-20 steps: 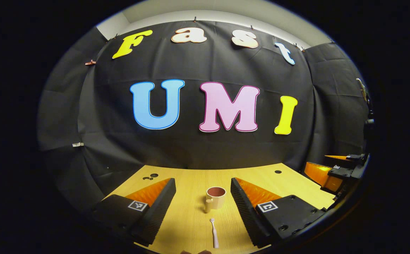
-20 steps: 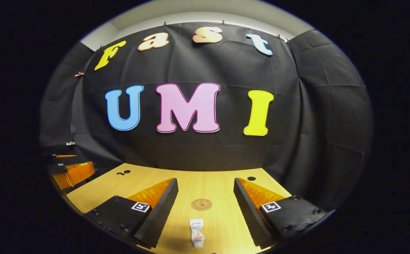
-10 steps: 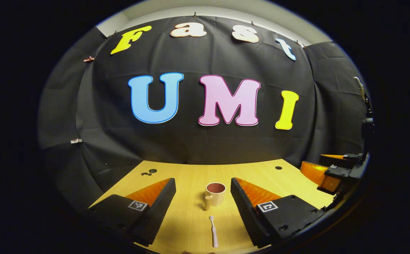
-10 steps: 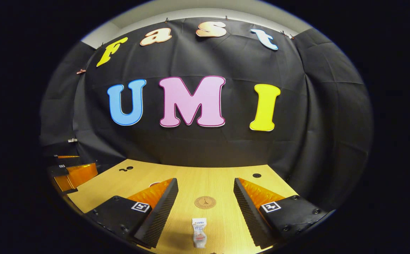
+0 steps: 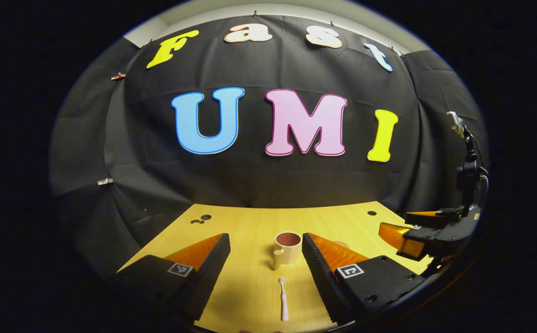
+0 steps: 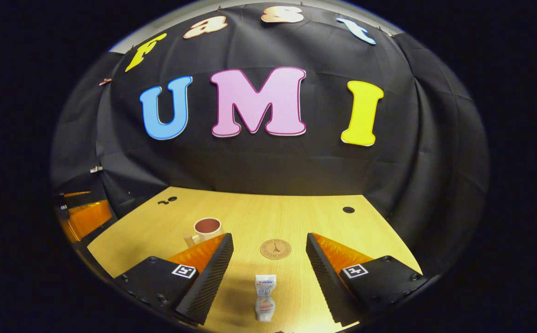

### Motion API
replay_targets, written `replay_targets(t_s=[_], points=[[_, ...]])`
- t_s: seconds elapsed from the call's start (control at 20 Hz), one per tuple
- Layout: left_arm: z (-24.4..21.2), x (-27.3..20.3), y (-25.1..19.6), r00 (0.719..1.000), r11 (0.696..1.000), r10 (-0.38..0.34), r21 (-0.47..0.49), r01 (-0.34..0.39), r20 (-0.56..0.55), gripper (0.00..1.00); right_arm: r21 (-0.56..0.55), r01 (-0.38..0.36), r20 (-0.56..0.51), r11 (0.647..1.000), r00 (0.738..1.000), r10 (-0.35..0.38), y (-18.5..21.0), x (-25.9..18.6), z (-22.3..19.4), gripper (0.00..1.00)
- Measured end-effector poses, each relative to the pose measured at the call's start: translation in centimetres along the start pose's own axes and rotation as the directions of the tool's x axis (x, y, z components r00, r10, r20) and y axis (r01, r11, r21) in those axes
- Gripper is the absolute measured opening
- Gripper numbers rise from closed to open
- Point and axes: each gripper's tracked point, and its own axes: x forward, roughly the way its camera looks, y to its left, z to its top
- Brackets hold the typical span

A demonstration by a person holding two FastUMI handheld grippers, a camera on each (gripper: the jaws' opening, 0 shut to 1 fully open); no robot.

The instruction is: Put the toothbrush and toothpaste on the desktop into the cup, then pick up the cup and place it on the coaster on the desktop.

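Hovering, L gripper (image 5: pixel 264 273): low centre of left gripper view, jaws wide apart, nothing between the fingers but bare wood.
Toothbrush (image 5: pixel 283 299): flat on desktop (image 5: pixel 250 231), bottom centre of that view, lying between the fingers, head pointing up-frame toward the cup.
Cup (image 5: pixel 287 249): upright just past the brush, centre frame, handle on its lower-left side; apart from both fingers.
R gripper (image 6: pixel 268 273): low centre of right gripper view, spread wide, gripping nothing; also seen at far right edge of left gripper view.
Toothpaste (image 6: pixel 265 297): flat, bottom centre of right gripper view, between the fingers, not touched.
Coaster (image 6: pixel 275 249): round, just up-frame of the tube, mid frame.
Far: cup again at centre-left of right gripper view, behind the left finger.
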Motion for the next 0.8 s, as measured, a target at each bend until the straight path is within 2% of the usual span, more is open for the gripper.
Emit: replay_targets(t_s=[0.2, 0.35, 0.65, 0.8], points=[[-2.3, -0.8, 1.1, 0.996, 0.998, 0.063, -0.015, -0.064, -0.07, 0.97, -0.033, -0.041, -0.111, 0.999, 0.993, 0.037, 0.3, 1.9, -3.5, 0.98], [-4.1, -1.5, 1.8, 0.987, 0.993, 0.114, -0.011, -0.116, -0.117, 0.97, -0.042, -0.073, -0.21, 0.996, 0.976, 0.062, 0.3, 2.9, -6.9, 0.98], [-6.5, -2.7, 1.8, 0.966, 0.983, 0.181, -0.003, -0.185, -0.187, 0.97, -0.046, -0.125, -0.371, 0.991, 0.923, 0.099, 1.0, 4.4, -13.0, 0.98], [-7.6, -3.3, 1.2, 0.955, 0.979, 0.198, 0.004, -0.202, -0.22, 0.98, -0.051, -0.136, -0.449, 0.989, 0.888, 0.099, 1.1, 5.1, -15.9, 0.98]])
